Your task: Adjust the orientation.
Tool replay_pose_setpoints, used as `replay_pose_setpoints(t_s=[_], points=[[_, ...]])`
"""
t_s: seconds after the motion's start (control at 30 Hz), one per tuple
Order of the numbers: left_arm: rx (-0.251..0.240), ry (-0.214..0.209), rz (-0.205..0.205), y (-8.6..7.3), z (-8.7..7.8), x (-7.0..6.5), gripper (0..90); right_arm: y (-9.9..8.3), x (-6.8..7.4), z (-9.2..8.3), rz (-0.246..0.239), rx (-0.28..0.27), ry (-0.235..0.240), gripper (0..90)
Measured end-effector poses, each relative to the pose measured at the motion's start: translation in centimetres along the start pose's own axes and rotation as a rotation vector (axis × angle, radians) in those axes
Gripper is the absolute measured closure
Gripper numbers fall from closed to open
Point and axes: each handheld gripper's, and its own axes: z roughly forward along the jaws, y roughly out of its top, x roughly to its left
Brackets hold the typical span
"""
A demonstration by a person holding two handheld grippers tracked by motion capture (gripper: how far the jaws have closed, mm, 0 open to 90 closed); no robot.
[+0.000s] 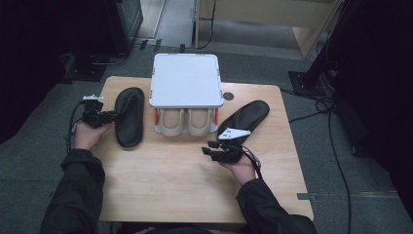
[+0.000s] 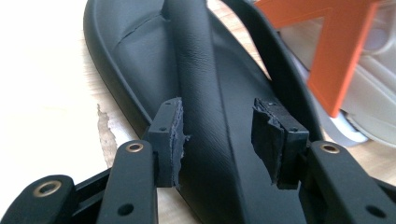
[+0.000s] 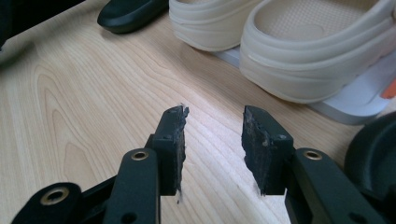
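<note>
A black slipper [image 1: 129, 117] lies at the table's left, toe toward the far edge. My left gripper [image 1: 115, 117] reaches it from the left. In the left gripper view this gripper [image 2: 219, 116] stands open, its pads either side of the slipper's strap [image 2: 196, 60] and not pressing on it. A second black slipper [image 1: 243, 119] lies slanted at the right. Just in front of it my right gripper [image 1: 209, 148] hovers over bare wood, open [image 3: 212, 126] with nothing between the pads. Two beige clogs [image 1: 186, 123] sit under a white rack [image 1: 185, 80].
The rack stands at the table's far middle on orange supports [image 2: 336, 51]. The beige clogs [image 3: 317, 51] rest on its white base [image 3: 355, 105] close ahead of the right gripper. A round grommet hole [image 1: 229, 96] sits beside the rack. Cables run over the floor at right.
</note>
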Motion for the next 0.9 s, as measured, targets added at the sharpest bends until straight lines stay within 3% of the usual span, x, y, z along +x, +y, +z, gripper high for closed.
replay_pose_setpoints(t_s=[0.23, 0.4, 0.53, 0.9], points=[[0.02, -0.011, -0.003, 0.4, 1.5, 0.2, 54.3, -0.6, -0.1, -0.6, 0.013, -0.001, -0.021, 59.9], [0.005, -0.019, -0.019, 0.4, 1.9, 0.4, 56.6, -1.0, -0.2, -1.1, 0.023, -0.007, -0.036, 59.9], [-0.007, -0.018, -0.052, 0.4, 2.0, 0.6, 60.8, -1.1, -0.2, -1.2, 0.031, -0.009, -0.041, 59.9], [-0.012, -0.002, -0.085, 0.4, 1.6, 0.5, 67.2, -1.1, -0.5, -1.2, 0.029, -0.015, -0.05, 59.5]])
